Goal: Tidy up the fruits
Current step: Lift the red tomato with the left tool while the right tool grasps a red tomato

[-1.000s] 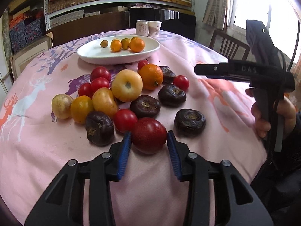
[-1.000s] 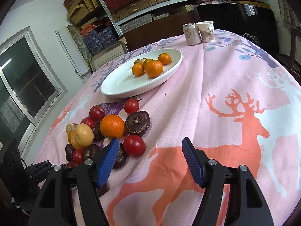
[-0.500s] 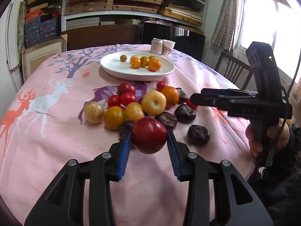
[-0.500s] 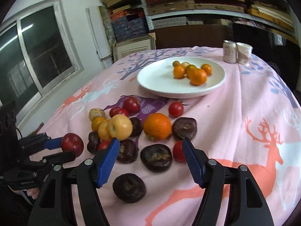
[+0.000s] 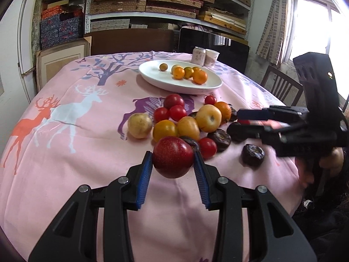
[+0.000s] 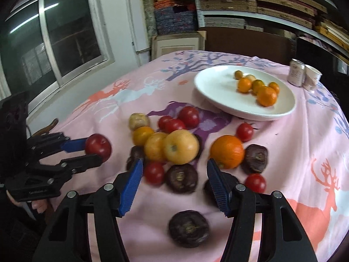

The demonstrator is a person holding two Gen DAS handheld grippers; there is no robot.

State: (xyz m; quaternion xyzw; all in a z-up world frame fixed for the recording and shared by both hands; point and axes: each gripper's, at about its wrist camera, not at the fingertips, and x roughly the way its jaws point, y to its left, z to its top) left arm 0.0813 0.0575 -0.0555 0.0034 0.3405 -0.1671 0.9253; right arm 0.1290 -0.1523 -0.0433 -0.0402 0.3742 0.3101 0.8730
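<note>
Clamped between the blue ribbed pads of the left gripper (image 5: pixel 172 166): a round dark-red plum (image 5: pixel 173 157), lifted clear of the pink deer-print tablecloth (image 5: pixel 65 144), likely bound for sorting. Right gripper (image 6: pixel 174 185) closing, nothing yet between, above a wrinkled dark-purple fruit (image 6: pixel 181 178) in the central pile. Beyond, toward the far edge, white oval plate (image 6: pixel 218 100) holding small oranges.

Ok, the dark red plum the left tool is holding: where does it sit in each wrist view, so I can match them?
Left wrist view: the dark red plum sits at lower centre, pinched between the left tool's blue pads.
Right wrist view: the same plum is at the left edge, mid-height, at the tip of that tool.
Shared landmark: the white plate holding small oranges, beyond the fruit pile.
</note>
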